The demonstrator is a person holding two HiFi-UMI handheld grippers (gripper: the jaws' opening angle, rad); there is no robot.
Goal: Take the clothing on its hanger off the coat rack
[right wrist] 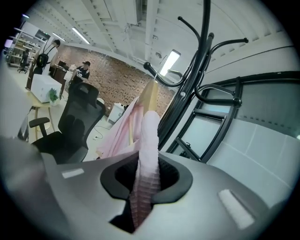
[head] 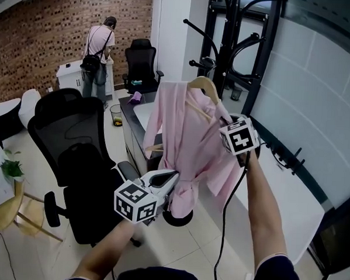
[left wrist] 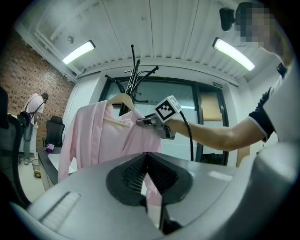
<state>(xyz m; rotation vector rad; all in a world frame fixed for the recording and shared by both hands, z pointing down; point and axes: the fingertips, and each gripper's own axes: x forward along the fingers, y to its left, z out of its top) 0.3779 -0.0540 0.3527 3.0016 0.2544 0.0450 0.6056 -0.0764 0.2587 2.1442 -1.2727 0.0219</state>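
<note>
A pink garment (head: 187, 137) hangs on a wooden hanger (head: 204, 85) close beside the black coat rack (head: 230, 34). I cannot tell whether the hanger's hook rests on a peg. My right gripper (head: 224, 122) is shut on the garment's right shoulder, where the cloth covers the hanger arm (right wrist: 146, 140). The bare wood of the hanger (right wrist: 151, 93) shows just beyond, with the coat rack (right wrist: 199, 70) behind it. My left gripper (head: 174, 178) is lower, shut on the garment's bottom hem, and pink cloth (left wrist: 152, 194) sits pinched between its jaws. The right gripper (left wrist: 140, 121) also appears in the left gripper view.
A black office chair (head: 70, 137) stands at the left beside a desk (head: 138, 114). A white ledge (head: 289, 195) and glass partition run along the right. A person (head: 99, 50) stands far back by a white cabinet. A potted plant (head: 12, 169) and wooden stool sit at the far left.
</note>
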